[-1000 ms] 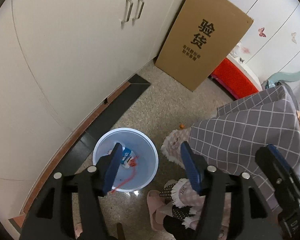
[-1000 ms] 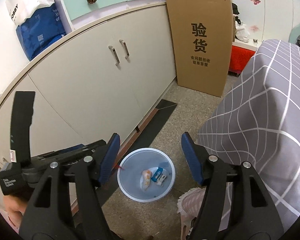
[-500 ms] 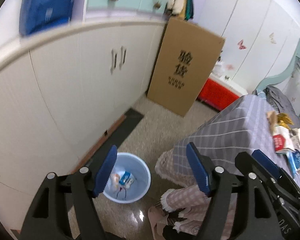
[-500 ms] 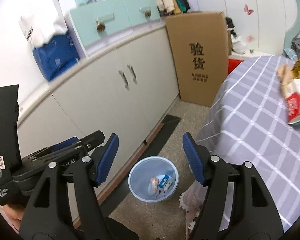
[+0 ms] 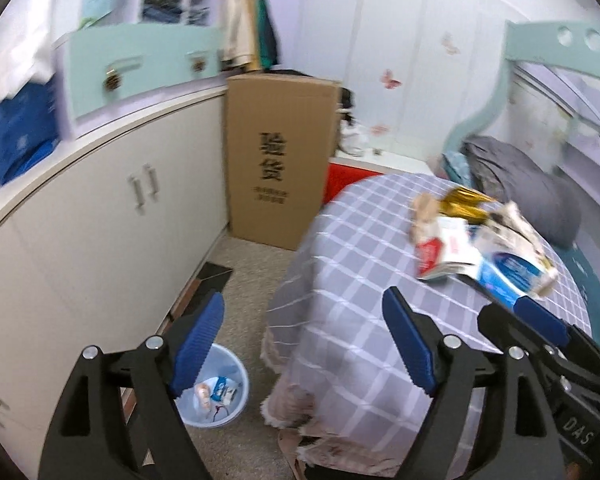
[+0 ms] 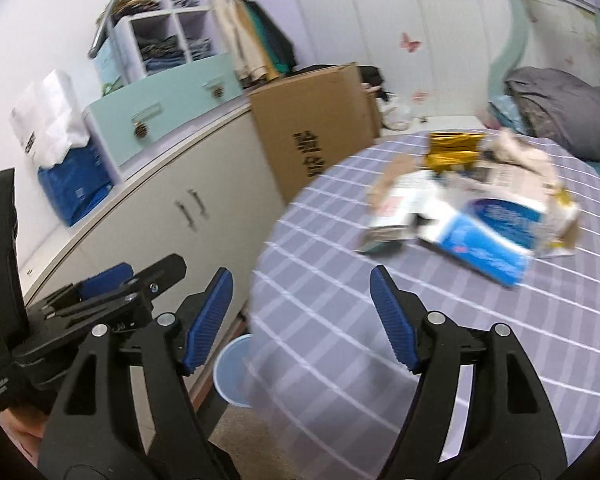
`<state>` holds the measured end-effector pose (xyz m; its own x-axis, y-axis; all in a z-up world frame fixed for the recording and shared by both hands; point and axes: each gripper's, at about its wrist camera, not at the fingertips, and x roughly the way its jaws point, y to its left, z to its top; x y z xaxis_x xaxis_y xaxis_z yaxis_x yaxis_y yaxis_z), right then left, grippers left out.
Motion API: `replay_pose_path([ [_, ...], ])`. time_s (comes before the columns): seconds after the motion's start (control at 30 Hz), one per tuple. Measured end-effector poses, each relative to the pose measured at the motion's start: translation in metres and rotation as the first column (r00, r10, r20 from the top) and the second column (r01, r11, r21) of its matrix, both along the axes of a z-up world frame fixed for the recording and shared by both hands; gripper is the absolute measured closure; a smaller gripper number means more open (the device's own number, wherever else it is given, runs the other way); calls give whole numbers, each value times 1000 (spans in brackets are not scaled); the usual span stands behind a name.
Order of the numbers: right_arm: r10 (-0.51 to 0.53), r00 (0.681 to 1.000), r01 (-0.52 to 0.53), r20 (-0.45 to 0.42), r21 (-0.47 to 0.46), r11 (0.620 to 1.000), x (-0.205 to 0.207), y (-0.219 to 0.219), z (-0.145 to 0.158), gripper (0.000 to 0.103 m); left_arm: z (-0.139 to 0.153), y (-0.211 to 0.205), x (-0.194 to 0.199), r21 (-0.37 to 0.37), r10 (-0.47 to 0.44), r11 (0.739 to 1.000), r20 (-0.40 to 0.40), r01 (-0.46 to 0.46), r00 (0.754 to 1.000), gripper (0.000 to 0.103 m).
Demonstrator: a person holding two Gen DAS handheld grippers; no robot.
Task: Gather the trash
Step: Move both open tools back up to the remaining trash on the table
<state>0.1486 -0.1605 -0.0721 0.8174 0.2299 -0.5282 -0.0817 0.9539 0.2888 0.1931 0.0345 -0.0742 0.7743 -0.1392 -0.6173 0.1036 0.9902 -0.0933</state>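
A pile of trash lies on the table with the grey checked cloth: a red and white carton, a blue and white package, a gold wrapper and crumpled paper. A light blue bin stands on the floor at the table's left and holds several pieces of trash; only its rim shows in the right wrist view. My left gripper is open and empty above the table's near left edge. My right gripper is open and empty over the cloth, short of the pile.
White cabinets run along the left wall. A tall cardboard box leans at their far end, with a red box behind it. A bed with a grey pillow lies beyond the table.
Both grippers have risen and swung right, from looking down at the bin to facing the table top. The trash pile has come into view. Both stay open.
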Motion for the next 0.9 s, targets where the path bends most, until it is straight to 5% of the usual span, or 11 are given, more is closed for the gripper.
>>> replay_pose_path([
  [0.33, -119, 993, 119, -22, 11, 993, -23, -87, -8, 30, -3, -91, -6, 75, -136, 988, -9, 136, 991, 18],
  [0.9, -146, 986, 145, -81, -19, 989, 1, -112, -31, 30, -32, -115, 24, 106, -142, 983, -95, 151, 985, 18],
])
